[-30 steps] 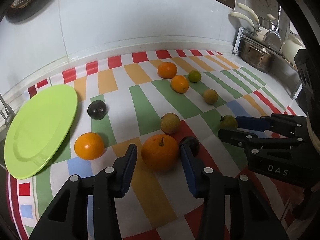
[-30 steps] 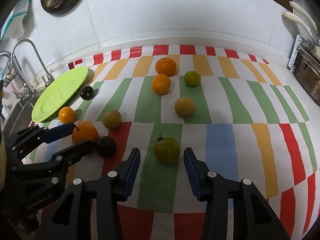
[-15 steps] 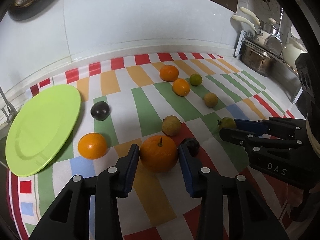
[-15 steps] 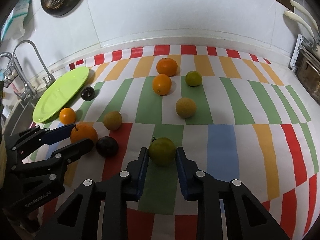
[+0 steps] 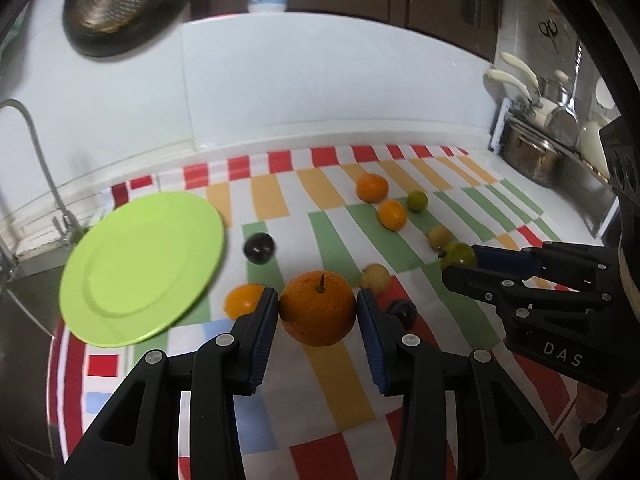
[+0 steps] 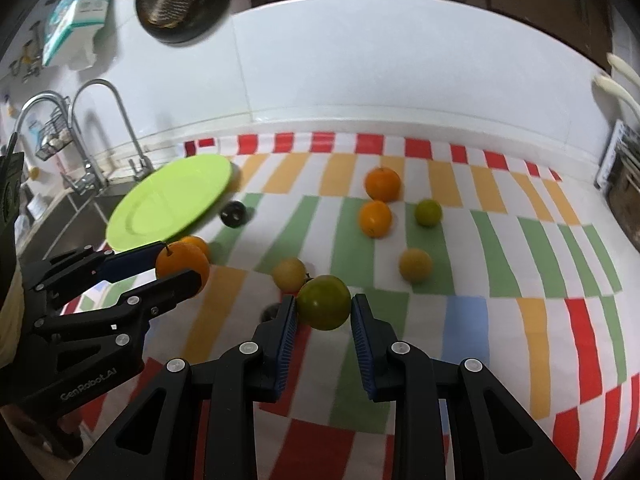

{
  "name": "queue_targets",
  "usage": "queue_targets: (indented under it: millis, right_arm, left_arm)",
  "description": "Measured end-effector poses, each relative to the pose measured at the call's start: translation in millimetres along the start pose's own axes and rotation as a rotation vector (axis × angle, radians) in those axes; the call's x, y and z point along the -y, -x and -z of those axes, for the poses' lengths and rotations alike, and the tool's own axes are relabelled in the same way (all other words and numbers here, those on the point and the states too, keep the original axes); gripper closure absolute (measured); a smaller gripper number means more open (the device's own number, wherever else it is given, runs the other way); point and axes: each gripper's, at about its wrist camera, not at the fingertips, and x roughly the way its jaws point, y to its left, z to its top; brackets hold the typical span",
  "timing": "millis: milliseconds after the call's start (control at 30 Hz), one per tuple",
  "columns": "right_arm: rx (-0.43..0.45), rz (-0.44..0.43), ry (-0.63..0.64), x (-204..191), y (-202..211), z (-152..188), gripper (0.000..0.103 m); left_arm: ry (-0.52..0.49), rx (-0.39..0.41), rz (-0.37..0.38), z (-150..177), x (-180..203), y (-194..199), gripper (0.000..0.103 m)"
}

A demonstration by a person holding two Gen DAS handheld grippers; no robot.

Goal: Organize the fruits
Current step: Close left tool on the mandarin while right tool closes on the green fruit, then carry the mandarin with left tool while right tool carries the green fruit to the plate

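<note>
We see two claws, each clamped on one fruit. At the lower centre of the left wrist view, the left claw (image 5: 318,312) grips a big orange (image 5: 318,308), round, pebbled, with a short dark stem; its ribbed blue pads press both sides. At the lower centre of the right wrist view, the right claw (image 6: 324,310) is tight on a smooth green fruit (image 6: 324,302), olive-toned and glossy.

We count nine fruits in all. Seven lie loose on the counter: three smaller oranges, one (image 6: 382,184) near the far edge of the cloth, one (image 6: 375,219) just below it in the frame, and one (image 5: 242,300) beside the left claw's left finger; one small green citrus (image 6: 428,212) right of the middle orange; two matte tan fruits (image 6: 416,265) (image 6: 289,274); and two dark, shiny plums, one (image 5: 260,248) near the plate, one (image 5: 402,314) mostly hidden behind the left claw's right finger.

One round, smooth lime-green plate (image 5: 140,268) sits bare at the left of both views, its edge near the sink. One cloth (image 6: 500,248) covers the counter, patterned in red, orange, green and blue blocks on white. One curved metal tap (image 6: 108,128) stands at the upper left of the right wrist view.
</note>
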Motion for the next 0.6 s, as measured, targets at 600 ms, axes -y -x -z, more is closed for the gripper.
queue_targets:
  millis: [600]
  right_arm:
    - [0.072,-0.167,0.176,-69.8,-13.3,-51.5,0.074]
  left_arm:
    - [0.099,0.079,-0.206,-8.2,-69.1,27.5,0.063]
